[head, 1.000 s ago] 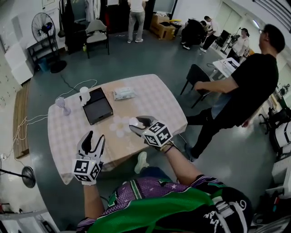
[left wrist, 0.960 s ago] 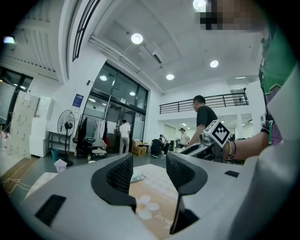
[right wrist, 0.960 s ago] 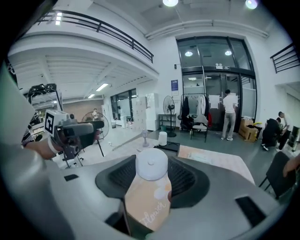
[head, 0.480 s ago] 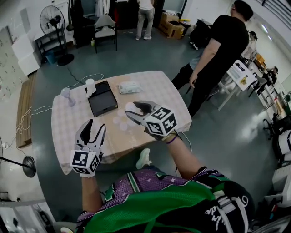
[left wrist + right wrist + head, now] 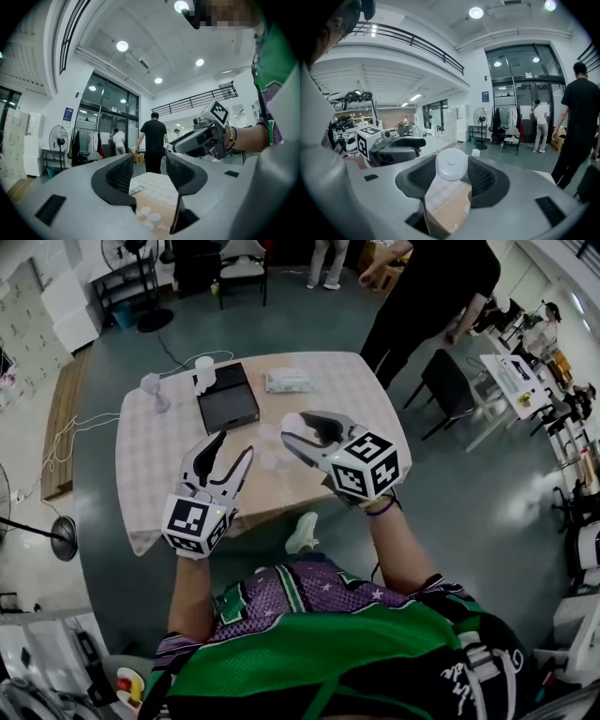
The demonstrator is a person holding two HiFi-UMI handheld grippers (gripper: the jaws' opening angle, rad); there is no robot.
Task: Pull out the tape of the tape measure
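Observation:
A small round white tape measure (image 5: 451, 164) sits between the jaws of my right gripper (image 5: 451, 172), which is shut on it. In the head view the tape measure (image 5: 292, 422) shows at the tip of the right gripper (image 5: 298, 432), held up over the table's near edge. No pulled-out tape is visible. My left gripper (image 5: 233, 454) hangs to its left with its jaws open and nothing between them. The left gripper (image 5: 149, 169) points level across the table, and the right gripper (image 5: 190, 142) shows at its right.
The table (image 5: 155, 479) has a pale checked cloth. On it lie a black box (image 5: 228, 397), a tissue packet (image 5: 288, 381), a white cup (image 5: 204, 366) and a glass (image 5: 152, 386). A person in black (image 5: 427, 287) stands beyond the far right corner, near a chair (image 5: 448, 388).
Both grippers have risen, the right one still holding the tape measure. The person in black has walked from the right side round to the table's far corner.

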